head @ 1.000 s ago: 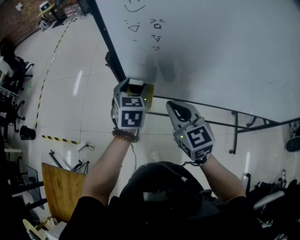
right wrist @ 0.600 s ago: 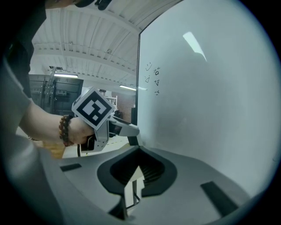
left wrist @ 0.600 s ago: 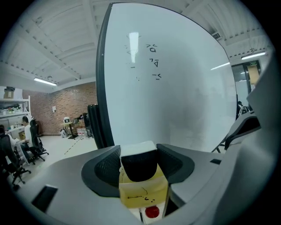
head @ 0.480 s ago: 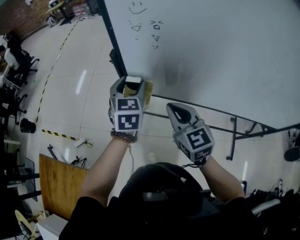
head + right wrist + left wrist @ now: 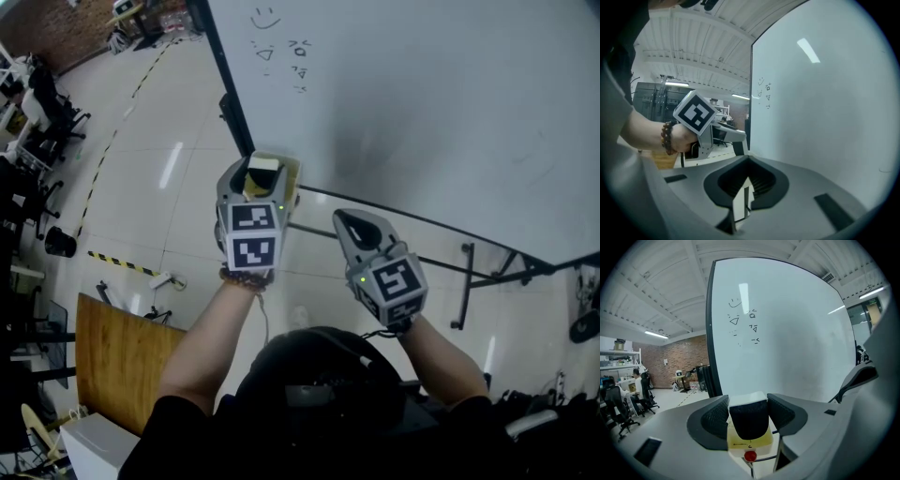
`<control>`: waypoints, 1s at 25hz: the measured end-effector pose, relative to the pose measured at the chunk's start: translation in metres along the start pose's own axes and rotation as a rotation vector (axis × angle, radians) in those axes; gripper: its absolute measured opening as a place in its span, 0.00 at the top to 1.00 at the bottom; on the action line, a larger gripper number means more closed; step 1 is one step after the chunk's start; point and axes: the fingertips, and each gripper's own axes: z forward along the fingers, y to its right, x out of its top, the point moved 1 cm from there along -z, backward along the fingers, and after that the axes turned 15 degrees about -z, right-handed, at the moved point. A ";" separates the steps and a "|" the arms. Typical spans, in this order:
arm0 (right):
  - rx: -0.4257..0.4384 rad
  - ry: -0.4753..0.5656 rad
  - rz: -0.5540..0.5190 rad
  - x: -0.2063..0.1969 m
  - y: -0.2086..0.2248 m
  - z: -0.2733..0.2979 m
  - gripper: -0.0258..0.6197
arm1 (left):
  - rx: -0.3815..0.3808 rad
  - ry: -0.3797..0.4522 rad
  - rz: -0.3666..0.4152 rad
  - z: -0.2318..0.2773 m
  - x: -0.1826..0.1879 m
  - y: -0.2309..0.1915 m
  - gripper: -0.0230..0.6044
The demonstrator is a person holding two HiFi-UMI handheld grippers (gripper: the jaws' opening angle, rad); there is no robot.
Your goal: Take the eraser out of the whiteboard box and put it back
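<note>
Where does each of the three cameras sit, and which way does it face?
Head view: on the person's head, looking steeply down at the left gripper, right gripper and floor; both forearms show.
Left gripper view: on the left gripper, facing the whiteboard; its jaws clamp the eraser above the yellow box.
Right gripper view: on the right gripper, looking along the whiteboard; jaws together, left hand beyond.
Shared: all three show the whiteboard's scribbles.
</note>
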 end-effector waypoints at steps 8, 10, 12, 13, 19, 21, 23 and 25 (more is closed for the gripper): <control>0.033 0.032 -0.004 0.001 -0.014 -0.035 0.92 | 0.032 0.022 0.000 -0.039 -0.007 0.019 0.56; 0.040 0.037 -0.006 0.001 -0.018 -0.045 0.92 | 0.038 0.027 -0.002 -0.051 -0.009 0.025 0.56; 0.048 0.041 -0.011 0.000 -0.023 -0.056 0.92 | 0.044 0.034 -0.005 -0.063 -0.012 0.031 0.56; 0.052 0.043 -0.012 -0.001 -0.026 -0.060 0.92 | 0.047 0.037 -0.006 -0.069 -0.014 0.034 0.56; 0.075 0.048 -0.027 -0.005 -0.042 -0.088 0.92 | 0.061 0.040 -0.014 -0.103 -0.029 0.048 0.56; 0.079 0.055 -0.019 -0.004 -0.047 -0.094 0.92 | 0.063 0.039 -0.011 -0.113 -0.032 0.052 0.56; 0.082 0.062 -0.013 -0.005 -0.052 -0.099 0.92 | 0.065 0.039 -0.011 -0.122 -0.036 0.055 0.56; 0.088 0.065 -0.008 -0.004 -0.058 -0.103 0.92 | 0.065 0.037 -0.014 -0.132 -0.039 0.057 0.56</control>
